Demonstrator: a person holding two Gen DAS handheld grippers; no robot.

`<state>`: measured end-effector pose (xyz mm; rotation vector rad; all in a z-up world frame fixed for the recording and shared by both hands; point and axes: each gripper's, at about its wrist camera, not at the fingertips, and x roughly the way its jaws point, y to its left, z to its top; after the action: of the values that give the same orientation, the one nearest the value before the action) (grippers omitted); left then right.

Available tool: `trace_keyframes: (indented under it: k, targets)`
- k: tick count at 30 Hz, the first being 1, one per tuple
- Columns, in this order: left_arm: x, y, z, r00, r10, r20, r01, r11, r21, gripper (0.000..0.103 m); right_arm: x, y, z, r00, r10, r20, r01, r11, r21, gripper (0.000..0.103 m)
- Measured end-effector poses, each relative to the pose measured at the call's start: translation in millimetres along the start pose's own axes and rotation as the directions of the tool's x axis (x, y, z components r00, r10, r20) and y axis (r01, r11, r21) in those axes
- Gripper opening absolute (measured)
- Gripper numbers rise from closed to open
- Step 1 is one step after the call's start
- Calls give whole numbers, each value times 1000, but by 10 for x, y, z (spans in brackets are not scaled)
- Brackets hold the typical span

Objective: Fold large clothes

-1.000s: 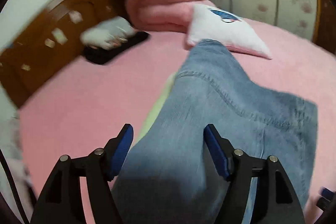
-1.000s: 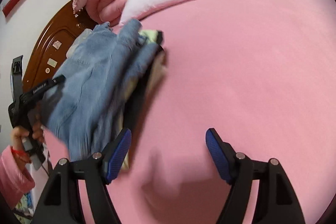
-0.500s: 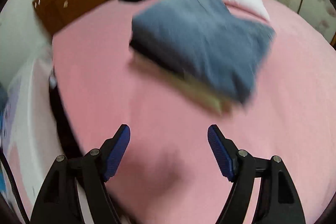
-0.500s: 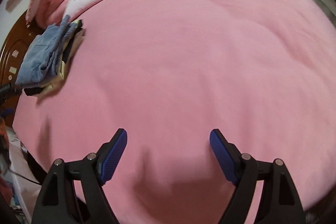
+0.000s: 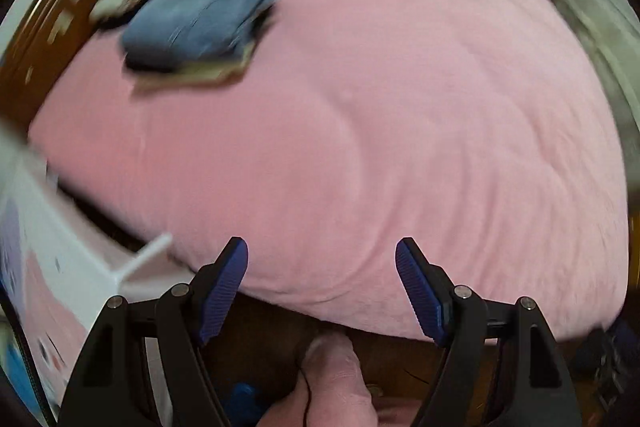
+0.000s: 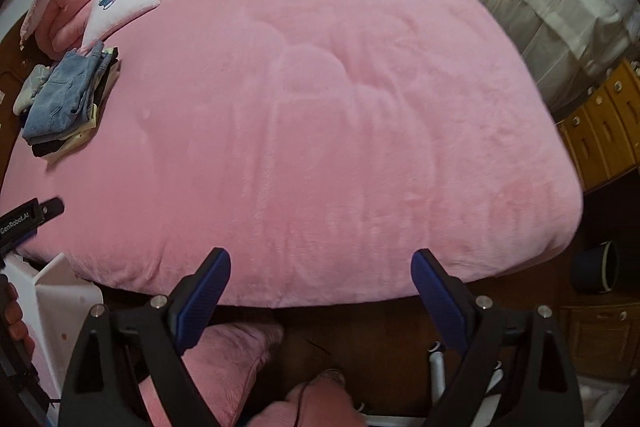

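Folded blue jeans [image 6: 64, 95] top a small stack of folded clothes at the far left of the pink bed [image 6: 340, 115]; the left wrist view shows the same jeans [image 5: 192, 23] blurred at upper left. My left gripper [image 5: 322, 287] hangs open over the bed's near edge, nothing between its blue pads. My right gripper [image 6: 320, 301] is also over the near edge, its jaws still opening and empty. Both are far from the stack.
A rolled pink blanket [image 6: 80, 7] and a white pillow [image 6: 124, 5] lie at the head of the bed by a brown headboard [image 5: 44, 39]. A white bin [image 6: 56, 307] stands at lower left, wooden drawers [image 6: 600, 131] and a dark pot [image 6: 596, 267] at right.
Both grippers have pulled back from the folded jeans to the bed's near edge. The jeans stay on the stack, now far off. The right jaws have spread wider.
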<state>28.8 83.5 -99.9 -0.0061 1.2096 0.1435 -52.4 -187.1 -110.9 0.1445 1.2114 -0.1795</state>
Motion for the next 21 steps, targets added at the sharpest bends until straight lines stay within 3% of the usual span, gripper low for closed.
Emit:
trace_keyframes:
  k: [4, 8, 14, 16, 18, 21]
  targets:
    - [-297, -255, 142, 994, -111, 2, 108, 978, 178, 75, -191, 29, 119, 999, 32, -33, -30, 996, 81, 93]
    - [-527, -379, 399, 988, -131, 86, 101, 951, 292, 75, -366, 99, 296, 995, 92, 36, -97, 979, 181, 93]
    - [-536, -324, 772, 990, -128, 57, 112, 966, 232, 75, -448, 277, 531, 989, 144, 38, -149, 969, 198, 93]
    - [-567, -342, 792, 990, -124, 69, 104, 965, 241, 75, -508, 323, 593, 988, 131, 79, -142, 977, 159, 94]
    - [-636, -364, 729, 992, -98, 79, 76, 968, 241, 75, -514, 351, 649, 993, 105, 62, -112, 985, 130, 94]
    - [-690, -443, 705, 990, -111, 90, 89, 971, 220, 76, -542, 359, 678, 991, 112, 70, -120, 986, 113, 94]
